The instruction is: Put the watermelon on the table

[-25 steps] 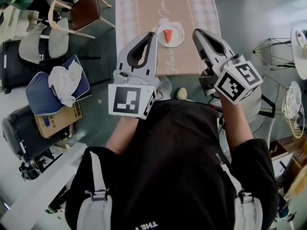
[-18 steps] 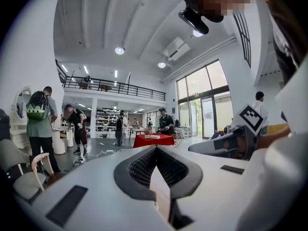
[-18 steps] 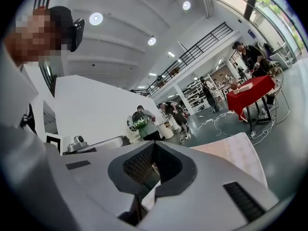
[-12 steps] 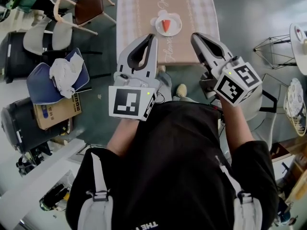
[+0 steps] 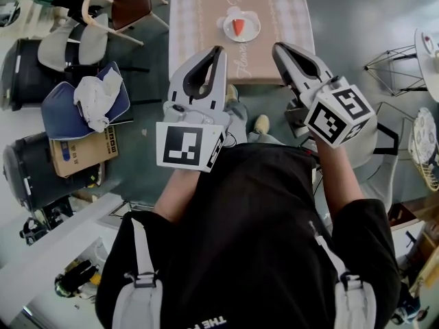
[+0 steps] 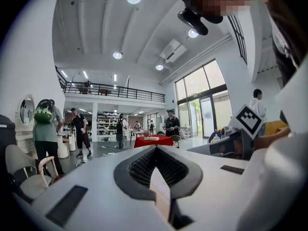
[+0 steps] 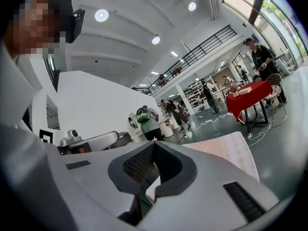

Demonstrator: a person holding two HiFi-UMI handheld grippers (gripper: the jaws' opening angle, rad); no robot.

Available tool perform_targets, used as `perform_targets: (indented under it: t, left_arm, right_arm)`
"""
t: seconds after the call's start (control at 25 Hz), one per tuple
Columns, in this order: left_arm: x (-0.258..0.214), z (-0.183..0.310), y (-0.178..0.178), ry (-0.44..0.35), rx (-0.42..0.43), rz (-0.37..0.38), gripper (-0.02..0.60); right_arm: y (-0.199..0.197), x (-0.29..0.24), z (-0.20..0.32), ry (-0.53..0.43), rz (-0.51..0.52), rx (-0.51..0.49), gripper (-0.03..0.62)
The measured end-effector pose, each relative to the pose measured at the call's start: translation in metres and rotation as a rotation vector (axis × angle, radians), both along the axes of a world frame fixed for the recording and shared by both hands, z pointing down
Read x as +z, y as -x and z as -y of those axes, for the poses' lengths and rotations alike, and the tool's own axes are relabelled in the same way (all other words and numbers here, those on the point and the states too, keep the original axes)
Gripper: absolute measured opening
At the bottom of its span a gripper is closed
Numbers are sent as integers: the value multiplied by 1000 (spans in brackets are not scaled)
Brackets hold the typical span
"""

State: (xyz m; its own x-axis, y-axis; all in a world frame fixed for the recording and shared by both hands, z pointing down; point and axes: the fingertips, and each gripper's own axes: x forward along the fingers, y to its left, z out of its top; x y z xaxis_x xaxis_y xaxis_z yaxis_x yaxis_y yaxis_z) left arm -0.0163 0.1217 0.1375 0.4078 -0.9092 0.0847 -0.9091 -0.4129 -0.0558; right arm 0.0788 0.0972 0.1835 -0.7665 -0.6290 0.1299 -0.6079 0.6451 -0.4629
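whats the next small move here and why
Probably just hold both grippers back and leave the slice alone. The watermelon slice already lies on the white plate on the table. The left gripper and the right gripper are both shut with nothing between their jaws, hovering short of the table's near edge, so nothing seems left to carry.

Honestly the tabletop (image 5: pixel 288 19) is mostly bare. Only a plate (image 5: pixel 252 34) sits mid-table, so there's plenty of room either side of it. Chairs (image 5: pixel 134 4) crowd the left edge, while the right is open floor (image 5: pixel 350 19) up to a wire stand (image 5: pixel 392 66).
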Motion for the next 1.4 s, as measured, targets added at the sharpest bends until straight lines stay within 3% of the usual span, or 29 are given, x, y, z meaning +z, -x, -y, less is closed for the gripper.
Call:
perform_targets:
  t: [0.36, 1.0, 1.4]
  left_arm:
    - [-5, -12, 6, -3, -2, 0, 11]
    - [-6, 10, 25, 10, 62, -37, 11]
    - [-2, 19, 27, 18, 86, -35, 11]
  right_arm:
    - [0, -5, -9, 8, -14, 22, 15]
    - [14, -12, 11, 16, -111, 99, 15]
    - [17, -6, 16, 34, -104, 119, 15]
